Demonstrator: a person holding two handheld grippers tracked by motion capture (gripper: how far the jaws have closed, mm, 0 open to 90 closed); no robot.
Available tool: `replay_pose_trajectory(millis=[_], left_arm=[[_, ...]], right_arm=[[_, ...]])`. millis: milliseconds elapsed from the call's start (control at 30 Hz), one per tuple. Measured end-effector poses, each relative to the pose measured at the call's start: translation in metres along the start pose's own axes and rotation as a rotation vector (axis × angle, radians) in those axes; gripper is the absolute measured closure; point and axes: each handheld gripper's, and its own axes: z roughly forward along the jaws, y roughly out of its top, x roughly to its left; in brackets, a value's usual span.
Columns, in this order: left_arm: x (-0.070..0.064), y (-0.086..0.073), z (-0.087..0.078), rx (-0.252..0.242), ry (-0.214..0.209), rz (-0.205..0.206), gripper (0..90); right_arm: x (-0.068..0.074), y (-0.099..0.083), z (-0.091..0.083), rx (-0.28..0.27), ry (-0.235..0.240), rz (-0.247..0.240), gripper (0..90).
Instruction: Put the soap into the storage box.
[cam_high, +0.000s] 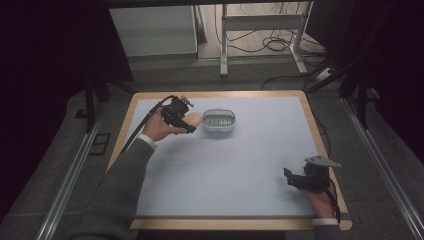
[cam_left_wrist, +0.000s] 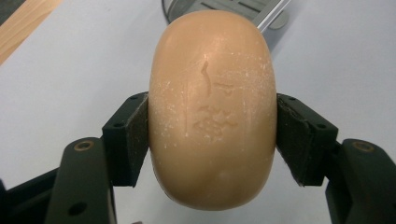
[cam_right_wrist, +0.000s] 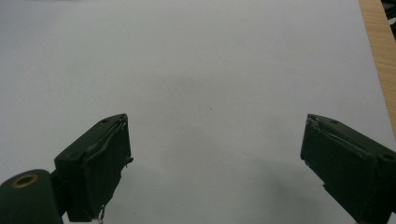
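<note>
High view cuts off both forearms at the near edge and leaves the far room dim, its cables and frame legs hard to make out. The left gripper (cam_high: 187, 121) sits at the far left of the tabletop (cam_high: 240, 160), and its fingers are partly covered by the hand (cam_high: 161, 127) that holds it. There is one bar of soap (cam_high: 193, 119), tan and oval, clamped between those fingers just left of one grey soap dish (cam_high: 218, 121); whether soap and dish touch cannot be told from here.

In the left gripper view the soap (cam_left_wrist: 212, 109) stands large between the two fingers (cam_left_wrist: 128, 137), pressed on both long sides and held above the pale surface. A faint stamped mark on its face is too worn to read. Behind it the soap dish (cam_left_wrist: 275, 16) is cut off by the top edge and mostly hidden by the bar; a slatted grey insert shows in it, and the part that shows holds nothing else.

The right gripper (cam_high: 295, 179) lies at the near right, well apart from the soap. In the right gripper view its two fingers (cam_right_wrist: 100, 163) stand wide apart with nothing between them, over bare tabletop (cam_right_wrist: 210, 70), both cut off at the bottom edge.
</note>
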Motion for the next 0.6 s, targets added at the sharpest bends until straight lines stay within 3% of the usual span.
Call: replay_pose_trajectory(millis=[267,600], left_arm=[[-0.001,0.007,0.002,-0.005,0.000,0.003,32.9],[-0.001,0.017,0.003,0.002,0.008,0.038,32.9]], right_arm=[[0.000,0.000,0.000,0.001,0.000,0.000,8.1],[-0.001,-0.001,0.000,0.005,-0.005,0.003,8.1]])
